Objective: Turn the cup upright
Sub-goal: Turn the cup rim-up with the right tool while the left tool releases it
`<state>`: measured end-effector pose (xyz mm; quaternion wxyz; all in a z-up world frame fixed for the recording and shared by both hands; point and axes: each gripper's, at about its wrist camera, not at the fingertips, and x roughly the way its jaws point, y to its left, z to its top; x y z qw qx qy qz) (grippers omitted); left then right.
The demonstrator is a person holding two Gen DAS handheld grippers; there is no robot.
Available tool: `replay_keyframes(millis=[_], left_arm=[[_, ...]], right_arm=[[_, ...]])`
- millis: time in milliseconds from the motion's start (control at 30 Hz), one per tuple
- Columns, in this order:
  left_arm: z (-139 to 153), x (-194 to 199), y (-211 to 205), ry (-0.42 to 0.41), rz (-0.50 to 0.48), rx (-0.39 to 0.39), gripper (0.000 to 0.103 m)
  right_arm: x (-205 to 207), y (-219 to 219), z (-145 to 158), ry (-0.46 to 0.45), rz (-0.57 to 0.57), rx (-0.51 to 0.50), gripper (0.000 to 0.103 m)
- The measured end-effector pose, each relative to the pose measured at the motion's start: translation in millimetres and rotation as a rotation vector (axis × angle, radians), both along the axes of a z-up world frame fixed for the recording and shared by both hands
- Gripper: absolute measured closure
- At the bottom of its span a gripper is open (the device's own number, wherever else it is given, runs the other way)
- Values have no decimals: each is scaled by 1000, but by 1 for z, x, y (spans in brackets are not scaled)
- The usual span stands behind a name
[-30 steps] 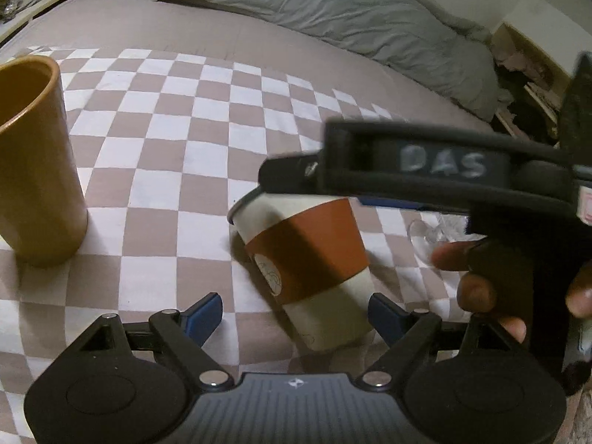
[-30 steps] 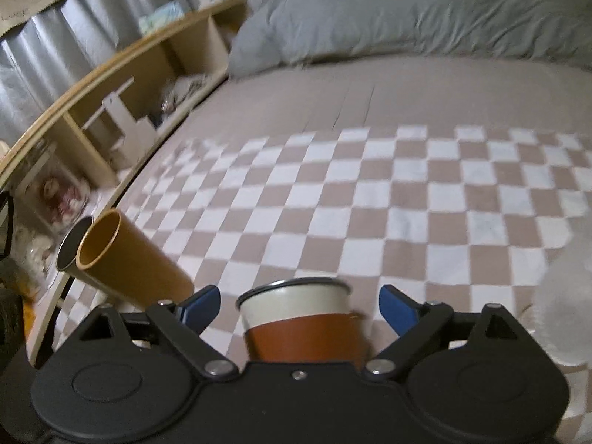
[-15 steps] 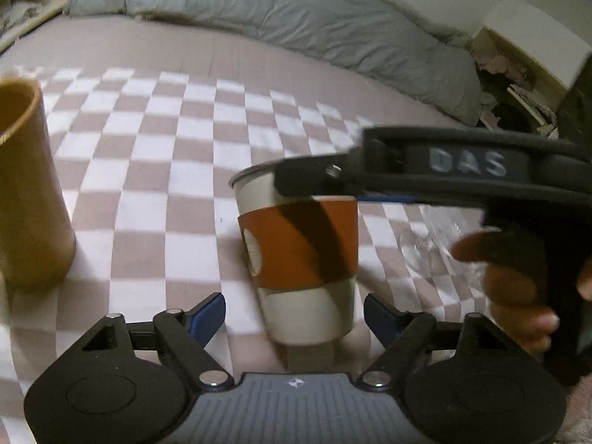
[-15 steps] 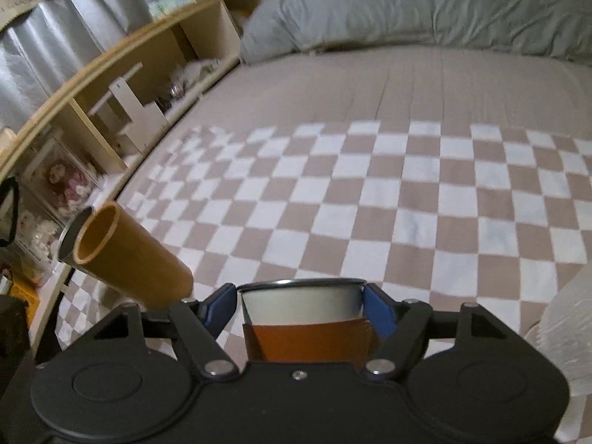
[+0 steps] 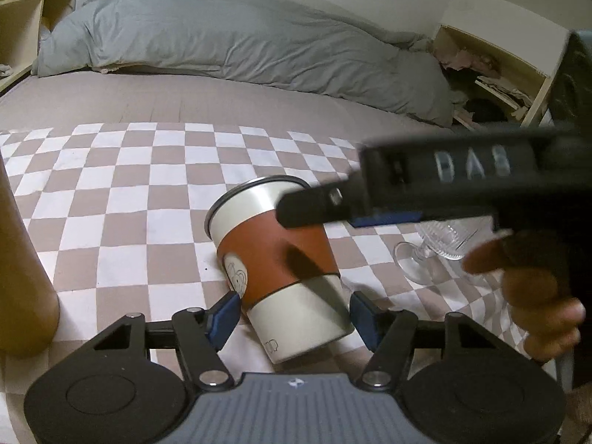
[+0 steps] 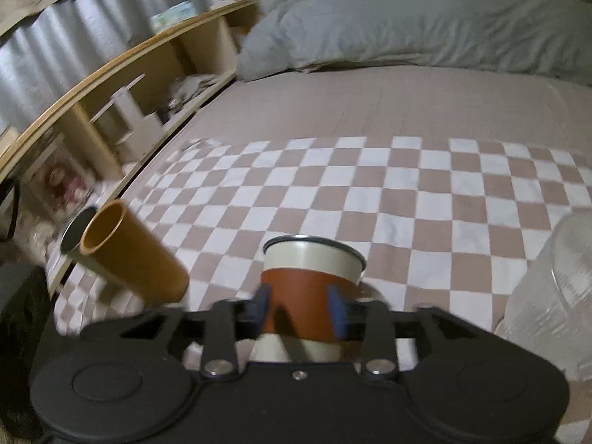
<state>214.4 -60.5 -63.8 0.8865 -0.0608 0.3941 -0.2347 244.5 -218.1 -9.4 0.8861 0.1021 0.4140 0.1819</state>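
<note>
The cream cup with a rust-red sleeve (image 5: 275, 264) stands mouth up on the checked cloth (image 5: 129, 199), leaning a little. It also shows in the right wrist view (image 6: 309, 281). My left gripper (image 5: 294, 318) is open, its blue pads on either side of the cup's base, not pressing. My right gripper (image 6: 299, 310) has its blue pads against the sleeve. In the left wrist view the right gripper's fingers (image 5: 318, 207) reach in from the right at the sleeve's top.
A tall mustard tumbler (image 6: 133, 259) stands left of the cup and also shows at the left edge of the left wrist view (image 5: 22, 277). A clear stemmed glass (image 5: 433, 248) stands right of the cup. Grey duvet (image 5: 240, 37) behind, wooden shelves (image 6: 122, 92) left.
The right gripper's pads closed from wide apart onto the cup's sleeve. The cup went from tilted to near upright. The left gripper stayed open around its base.
</note>
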Motion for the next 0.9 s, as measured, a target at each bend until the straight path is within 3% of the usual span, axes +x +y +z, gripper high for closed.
replay_keyframes(millis=[167, 300, 400, 533, 600, 700, 900], left_arm=[[-6, 0, 2, 55, -29, -18, 39], [-18, -1, -5, 98, -74, 22, 45], [-21, -3, -9, 75, -90, 52, 47], [-19, -1, -5, 103, -90, 24, 47], [-17, 2, -1, 138, -90, -15, 45], [-11, 3, 6, 152, -83, -64, 44], [-5, 4, 5, 84, -43, -52, 44]], right_arm=[[23, -5, -10, 78, -42, 68, 33], [40, -8, -24, 148, -61, 120, 23], [49, -10, -37, 199, -68, 146, 23], [55, -14, -51, 249, -104, 217, 19], [58, -16, -57, 261, -122, 259, 25], [54, -12, -54, 220, -102, 227, 25], [32, -5, -24, 43, -60, 116, 25]])
